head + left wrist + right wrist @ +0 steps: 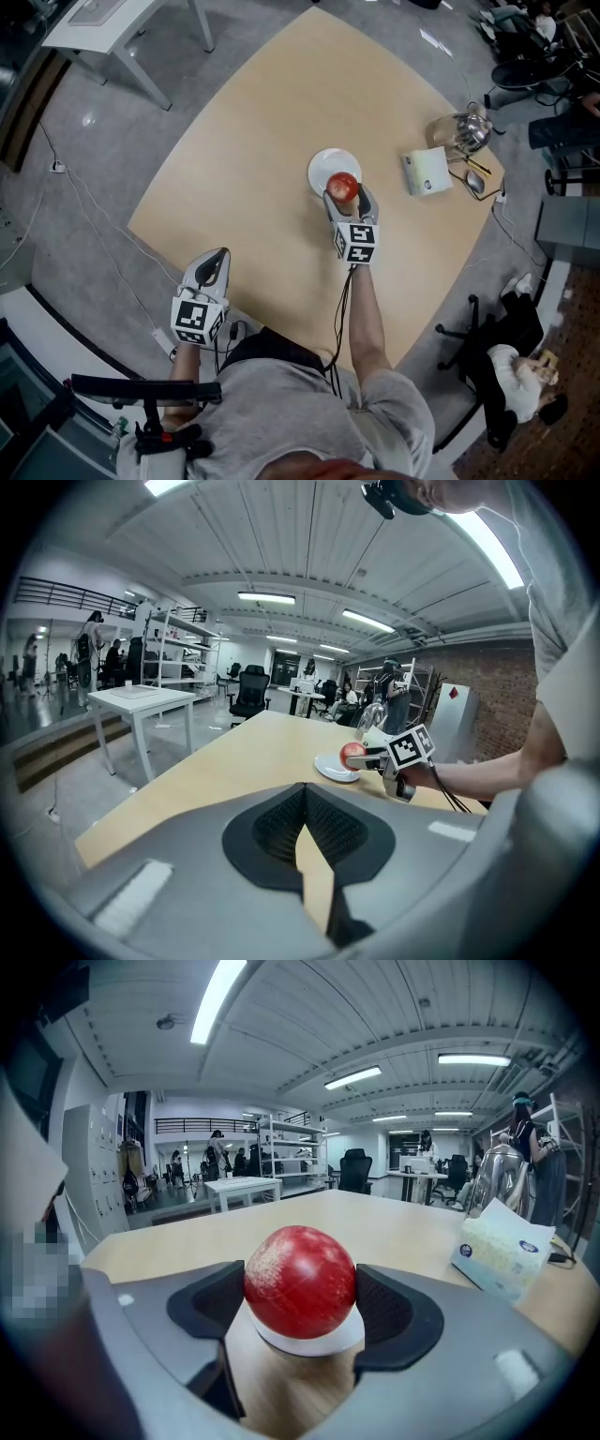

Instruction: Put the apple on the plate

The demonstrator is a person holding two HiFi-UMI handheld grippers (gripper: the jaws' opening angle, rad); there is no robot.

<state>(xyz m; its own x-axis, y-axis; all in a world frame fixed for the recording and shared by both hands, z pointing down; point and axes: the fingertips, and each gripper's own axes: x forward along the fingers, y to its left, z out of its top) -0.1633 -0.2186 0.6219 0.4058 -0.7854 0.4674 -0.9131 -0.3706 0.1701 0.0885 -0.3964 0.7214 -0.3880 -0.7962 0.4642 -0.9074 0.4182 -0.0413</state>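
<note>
The right gripper (345,193) was closed on a red apple (343,186), its two dark pads pressed against the fruit's left and right sides. In the right gripper view the apple (300,1282) filled the space between the jaws, with the white plate (311,1340) showing just under it. From the head view the apple sat over the near edge of the plate (323,167), which lay around the middle of the light wooden table (272,131). Whether the apple rested on the plate or hung just above it could not be told. The person's right forearm reached out from the near edge of the table to the gripper, and a black cable ran along it. The left gripper (215,259) was held near the table's near left edge, well apart from the plate. Its jaws were together at the tips with nothing between them, and only a thin wedge of tabletop showed below where they met in the left gripper view. That view also caught the right gripper's marker cube (412,746) beside the apple over the plate, further along the table. To the right of the plate stood a tissue box (427,172), and beyond it, near the far right edge, a shiny metal kettle (468,131). A small white table (112,28) stood on the grey floor at the far left.
</note>
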